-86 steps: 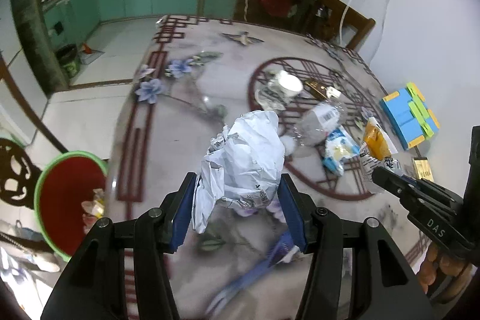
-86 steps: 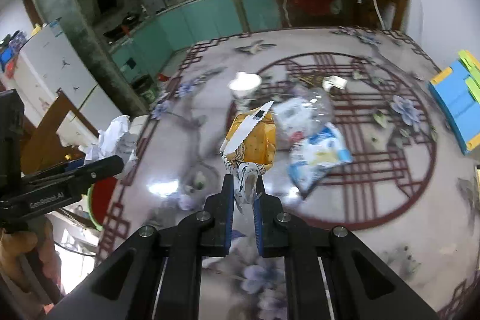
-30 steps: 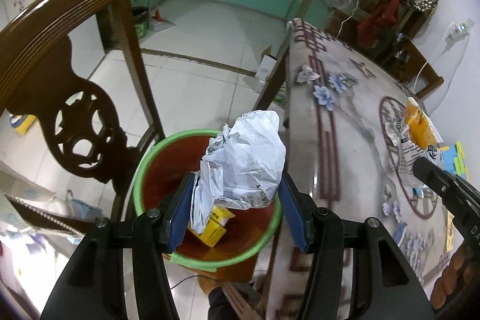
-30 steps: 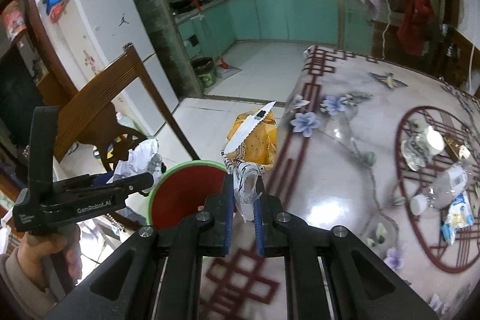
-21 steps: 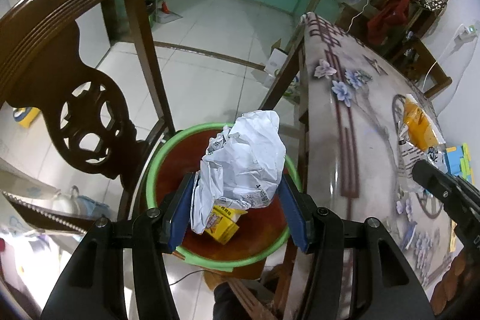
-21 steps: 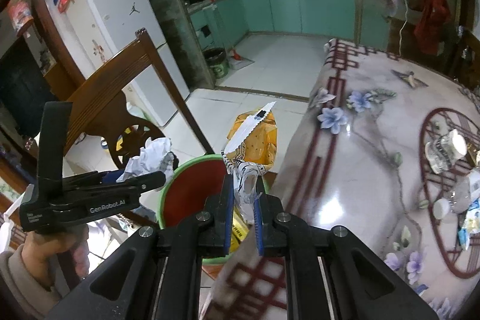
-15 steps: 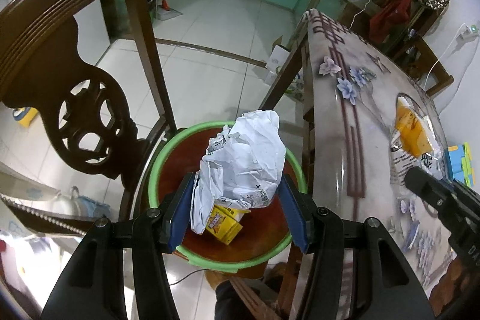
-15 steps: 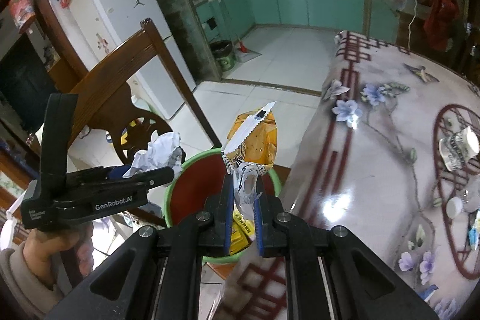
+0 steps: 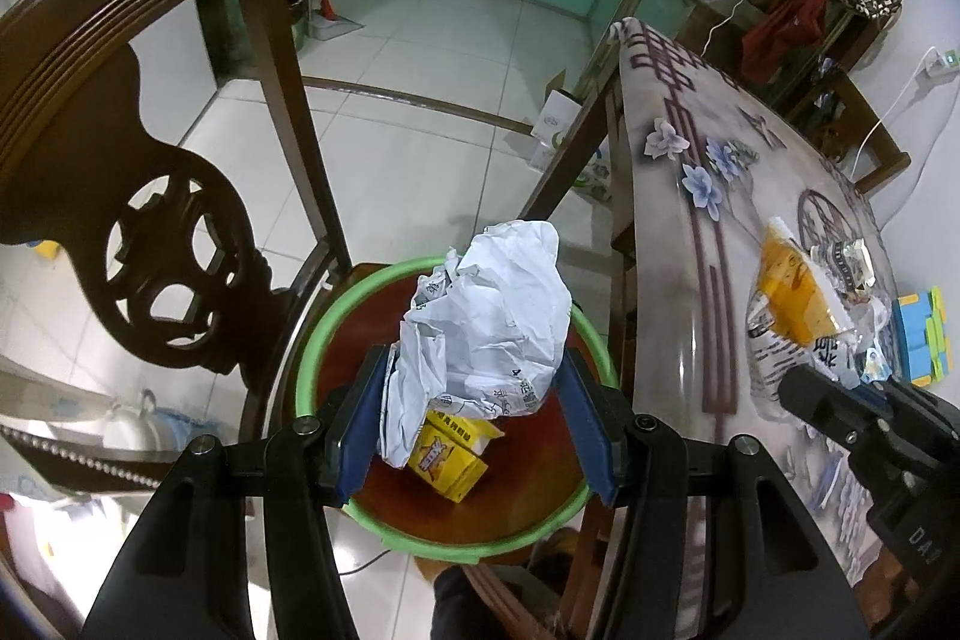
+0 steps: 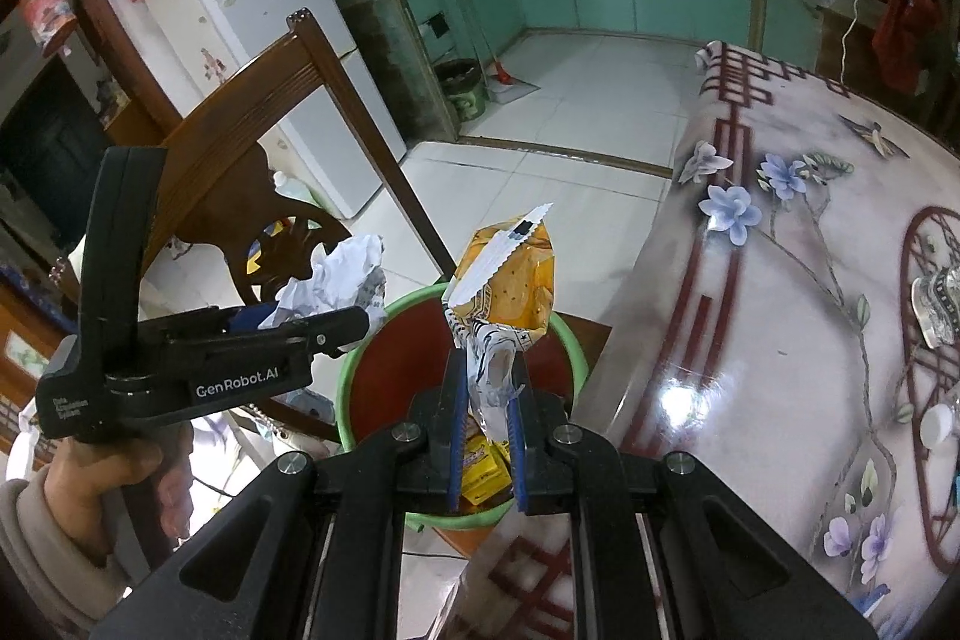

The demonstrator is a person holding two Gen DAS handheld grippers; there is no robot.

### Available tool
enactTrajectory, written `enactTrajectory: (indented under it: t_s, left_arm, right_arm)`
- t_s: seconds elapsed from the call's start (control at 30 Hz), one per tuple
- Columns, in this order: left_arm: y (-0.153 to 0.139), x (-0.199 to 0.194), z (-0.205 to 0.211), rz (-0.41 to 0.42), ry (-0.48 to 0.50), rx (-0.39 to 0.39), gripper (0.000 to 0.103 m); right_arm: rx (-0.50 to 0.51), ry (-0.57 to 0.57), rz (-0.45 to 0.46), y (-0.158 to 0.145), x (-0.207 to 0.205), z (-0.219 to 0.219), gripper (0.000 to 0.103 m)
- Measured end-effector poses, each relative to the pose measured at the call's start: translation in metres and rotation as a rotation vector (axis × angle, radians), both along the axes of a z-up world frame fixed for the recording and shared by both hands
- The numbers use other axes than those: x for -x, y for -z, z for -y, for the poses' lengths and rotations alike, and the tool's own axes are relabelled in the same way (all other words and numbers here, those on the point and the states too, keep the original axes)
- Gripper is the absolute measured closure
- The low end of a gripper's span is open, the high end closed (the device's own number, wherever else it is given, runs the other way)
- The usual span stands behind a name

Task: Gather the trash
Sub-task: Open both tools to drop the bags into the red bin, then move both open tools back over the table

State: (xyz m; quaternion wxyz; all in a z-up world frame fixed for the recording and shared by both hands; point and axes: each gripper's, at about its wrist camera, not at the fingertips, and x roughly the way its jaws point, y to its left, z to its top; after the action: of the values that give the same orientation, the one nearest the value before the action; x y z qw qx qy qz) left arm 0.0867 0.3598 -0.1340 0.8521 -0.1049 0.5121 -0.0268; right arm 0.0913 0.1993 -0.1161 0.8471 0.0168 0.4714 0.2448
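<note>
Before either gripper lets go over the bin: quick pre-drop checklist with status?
1. Left gripper clamped on crumpled paper: ok.
2. Paper directly over the green-rimmed bin: ok.
3. Right gripper pinching the orange snack bag: ok.
4. Snack bag over the bin opening, clear of the table edge: ok in the right wrist view; the left wrist view looks closer to the table, so recheck.
5. Room in the bin: ok, only a yellow box visible.
6. Bin steady on the chair: cannot tell.
</note>
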Motion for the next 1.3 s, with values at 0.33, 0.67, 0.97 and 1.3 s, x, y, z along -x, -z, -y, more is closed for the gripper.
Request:
enactTrajectory:
  t_s: [0.33, 0.67, 0.97, 1.3]
  left_arm:
    - [-0.003, -0.005, -0.004, 0.002, -0.026, -0.005, 0.032]
    - [-0.012, 0.0, -0.005, 0.025, -0.041, -0.007, 0.032]
    - [-0.022, 0.006, 0.012, 0.05, -0.012, -0.009, 0.032]
    - [-0.019, 0.008, 0.078, 0.042, 0.107, 0.016, 0.032]
  right_arm:
    - [-0.011, 0.013, 0.001, 0.002, -0.005, 0.002, 0.065]
    - [-0.018, 0.005, 0.012, -0.003, -0.001, 0.007, 0.065]
    - [-0.017, 0.069, 0.016, -0.009, 0.012, 0.04, 0.065]
    - [0.091, 0.284, 0.008, -0.009, 0.037, 0.16, 0.055]
